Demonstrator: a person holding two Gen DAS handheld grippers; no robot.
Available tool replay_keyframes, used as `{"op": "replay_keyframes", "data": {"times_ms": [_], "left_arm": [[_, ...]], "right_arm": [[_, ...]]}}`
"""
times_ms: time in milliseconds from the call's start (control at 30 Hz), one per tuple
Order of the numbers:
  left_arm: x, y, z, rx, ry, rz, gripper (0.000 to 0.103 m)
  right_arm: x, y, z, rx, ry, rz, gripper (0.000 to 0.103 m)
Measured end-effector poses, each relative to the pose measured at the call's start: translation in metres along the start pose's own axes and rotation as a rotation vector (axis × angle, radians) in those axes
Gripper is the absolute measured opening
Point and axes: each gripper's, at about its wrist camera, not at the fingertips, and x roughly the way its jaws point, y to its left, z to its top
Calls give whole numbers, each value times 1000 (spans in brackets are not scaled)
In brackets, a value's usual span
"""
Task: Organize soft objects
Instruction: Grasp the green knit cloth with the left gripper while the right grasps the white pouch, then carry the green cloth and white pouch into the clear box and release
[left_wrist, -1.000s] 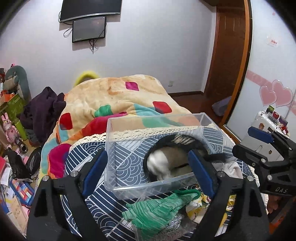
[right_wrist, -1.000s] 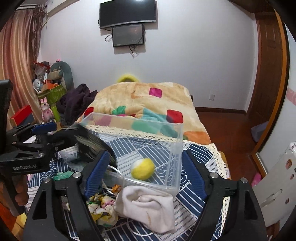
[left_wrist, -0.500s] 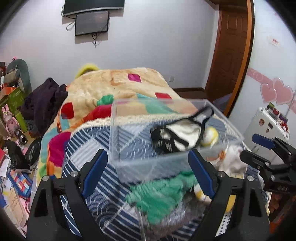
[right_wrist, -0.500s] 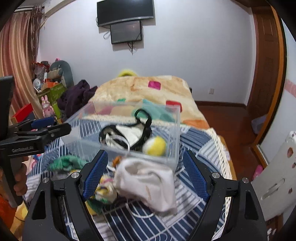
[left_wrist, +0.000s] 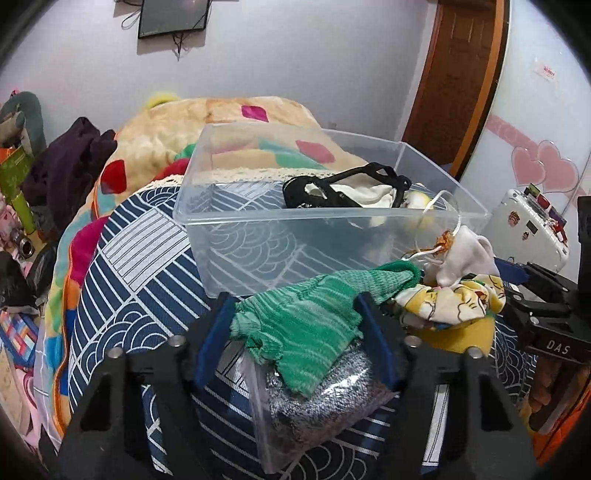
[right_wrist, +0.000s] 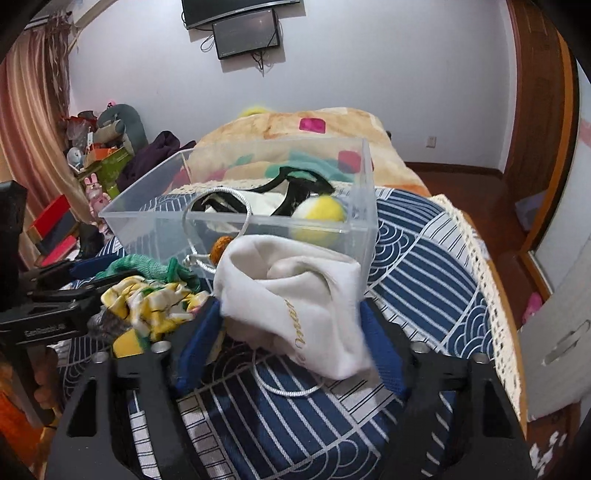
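While both tools are working at the foot of the bed, the scene is laying out like this:

Bed: the navy-and-white patterned bedspread (left_wrist: 147, 266) is carrying everything, with a patchwork fleece blanket (right_wrist: 280, 125) lying behind.
Bin: the clear rectangular plastic box (left_wrist: 229, 218) is sitting on the bedspread, holding a black-strapped cream garment (left_wrist: 347, 188) and a yellow-and-white fuzzy ball (right_wrist: 319, 212).
Pile: just in front of the box, a grey knit in a clear plastic bag (left_wrist: 332, 402) is lying under the green piece, and a yellow cartoon-print cloth (left_wrist: 450, 302) is bunching beside it.
Left tool (left_wrist: 295, 325): its blue-padded fingers are closing on a green striped knit garment (left_wrist: 306, 317).
Right tool (right_wrist: 291, 328): its fingers are gripping a white drawstring fabric pouch with gold lettering (right_wrist: 291, 295), touching the box's near wall.
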Motion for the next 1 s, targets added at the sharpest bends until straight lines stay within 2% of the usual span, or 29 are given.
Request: {"op": "replay_keyframes", "data": {"times_ms": [33,167,233,267,300,533,1000], "left_arm": [[-1,-1,0,3,-3,-5,56],[-6,-2,-3,22,-10,-10,39],[-8,-1,-3,22,-14,-13,32],[-10,-1,-3,21,-12,-23,24],[-11,0,-4,18,-9,-27,24],[-27,0,-3,28,-38,-19,17],[-82,-4,34,26,-216,-19,17]], "right_arm": [[-2,0,-1,2,-4,6,60],[-6,0,-5,5,-22,17,34],[-9,0,-7,5,-27,15,29],[-10,1,-7,0,-31,8,22],[-10,1,-7,-4,-34,-2,12],[-31,-2,-7,3,-98,-10,12],[-73,4,22,-24,-256,-21,12]]}}
